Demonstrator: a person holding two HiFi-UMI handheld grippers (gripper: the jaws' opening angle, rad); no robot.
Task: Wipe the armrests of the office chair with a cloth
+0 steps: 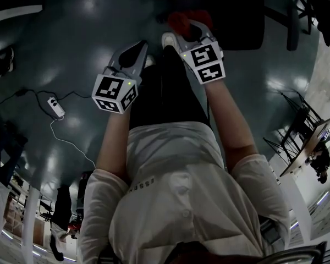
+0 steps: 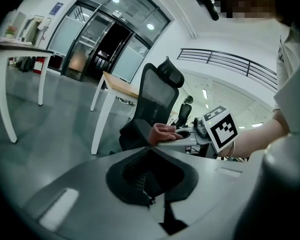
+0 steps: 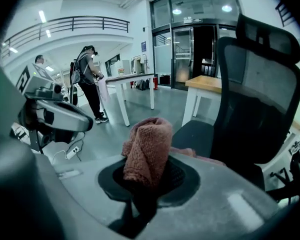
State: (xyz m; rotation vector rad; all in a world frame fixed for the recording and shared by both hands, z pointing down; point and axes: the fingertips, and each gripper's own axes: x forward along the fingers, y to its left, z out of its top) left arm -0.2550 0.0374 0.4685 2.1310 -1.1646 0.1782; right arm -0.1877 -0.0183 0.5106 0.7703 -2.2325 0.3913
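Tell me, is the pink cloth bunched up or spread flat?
Bunched up: the cloth stands as a rolled wad pinched in the right gripper.

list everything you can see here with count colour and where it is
chair: one, black mesh, just ahead of the right gripper
cloth: one, reddish, bunched between the right gripper's jaws
table: one, wood top on white legs, behind the chair
power strip: one, white, on the dark floor to the left, cable attached
person: one, dark clothes, standing in the background
left gripper: one, grey, jaws together, empty
right gripper: one, grey, shut on the cloth
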